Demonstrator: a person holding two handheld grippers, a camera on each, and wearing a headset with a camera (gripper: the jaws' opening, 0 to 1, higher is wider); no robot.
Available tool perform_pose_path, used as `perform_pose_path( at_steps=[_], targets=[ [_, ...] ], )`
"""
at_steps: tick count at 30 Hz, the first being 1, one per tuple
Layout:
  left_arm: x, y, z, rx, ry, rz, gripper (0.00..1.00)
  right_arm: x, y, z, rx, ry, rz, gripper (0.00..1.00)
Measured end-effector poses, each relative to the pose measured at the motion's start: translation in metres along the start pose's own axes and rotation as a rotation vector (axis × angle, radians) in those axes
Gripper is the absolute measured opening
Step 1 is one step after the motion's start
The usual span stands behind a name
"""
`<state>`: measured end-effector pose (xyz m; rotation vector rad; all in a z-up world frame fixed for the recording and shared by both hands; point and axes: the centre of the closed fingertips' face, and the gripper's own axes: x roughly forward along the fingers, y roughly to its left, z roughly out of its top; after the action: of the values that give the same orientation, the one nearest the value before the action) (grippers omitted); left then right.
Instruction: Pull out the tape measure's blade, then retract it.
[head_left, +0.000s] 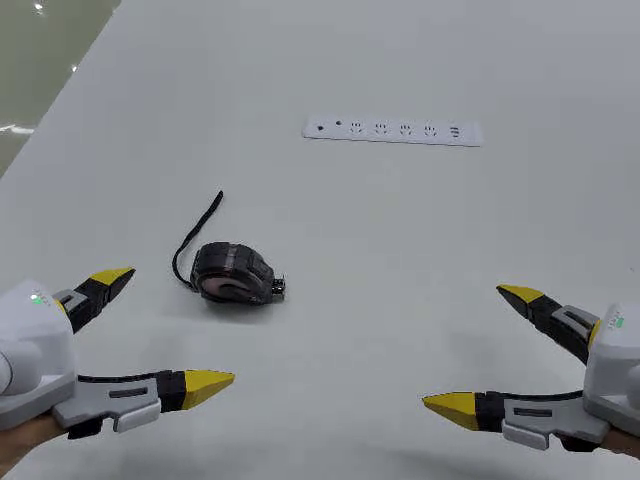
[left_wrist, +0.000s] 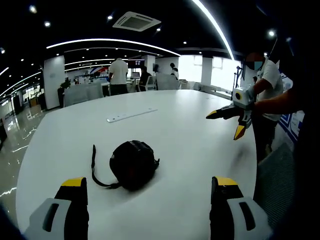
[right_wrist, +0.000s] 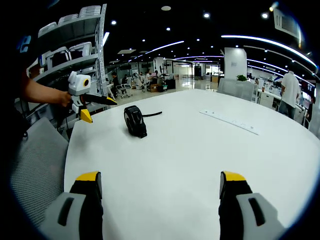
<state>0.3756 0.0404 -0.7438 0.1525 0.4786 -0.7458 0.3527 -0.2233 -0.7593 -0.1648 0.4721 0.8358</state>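
Note:
A black tape measure with a black wrist strap rests on the white table, its blade drawn in. The same tape measure lies just ahead of my left gripper and farther off, at left, as the tape measure in the right gripper view. My left gripper is open at the near left, close to the tape measure. My right gripper is open at the near right, well apart from it, with nothing between its jaws.
A white power strip lies flat at the far side of the table. The table's left edge borders a glossy floor. People stand and sit in the office beyond the table. Grey chairs stand near the table's edge.

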Motion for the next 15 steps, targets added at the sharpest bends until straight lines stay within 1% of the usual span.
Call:
perform_pose_path(
  at_steps=[9, 15],
  targets=[
    [0.0056, -0.0022, 0.0024, 0.008, 0.008, -0.021, 1.0, 0.0005, -0.0018, -0.0009, 0.007, 0.005, -0.005, 1.0],
    [0.0051, -0.0005, 0.002, 0.013, 0.01, -0.019, 1.0, 0.0005, -0.0009, -0.001, 0.011, 0.005, -0.006, 1.0]
  ],
)
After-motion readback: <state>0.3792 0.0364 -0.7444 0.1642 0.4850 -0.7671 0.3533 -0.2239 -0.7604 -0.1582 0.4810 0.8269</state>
